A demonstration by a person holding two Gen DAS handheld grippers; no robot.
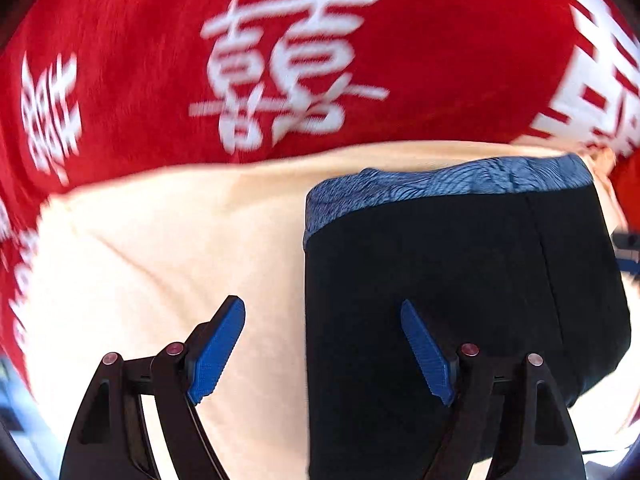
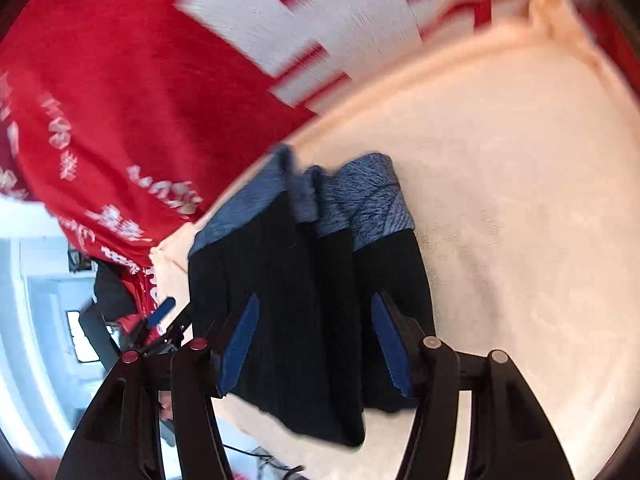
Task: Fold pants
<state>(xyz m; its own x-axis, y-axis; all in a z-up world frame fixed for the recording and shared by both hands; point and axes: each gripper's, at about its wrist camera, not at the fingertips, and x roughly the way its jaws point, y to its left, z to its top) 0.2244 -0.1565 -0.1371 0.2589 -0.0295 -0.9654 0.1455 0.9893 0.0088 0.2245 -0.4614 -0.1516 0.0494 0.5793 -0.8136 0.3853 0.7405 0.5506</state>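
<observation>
The black pants (image 1: 460, 288) with a blue-grey waistband (image 1: 440, 188) lie folded on a cream cloth (image 1: 160, 248). My left gripper (image 1: 322, 344) is open above the pants' left edge, one finger over the cream cloth, the other over the black fabric. In the right wrist view the folded pants (image 2: 304, 288) lie in layers, waistband (image 2: 360, 200) away from me. My right gripper (image 2: 316, 344) is open, its blue pads (image 2: 240, 344) on either side of the pants' near end. The left gripper (image 2: 160, 312) shows at the pants' left edge.
A red cloth with white characters (image 1: 280, 60) lies under and beyond the cream cloth; it also shows in the right wrist view (image 2: 120, 100). A pale room background (image 2: 36, 300) shows at the left.
</observation>
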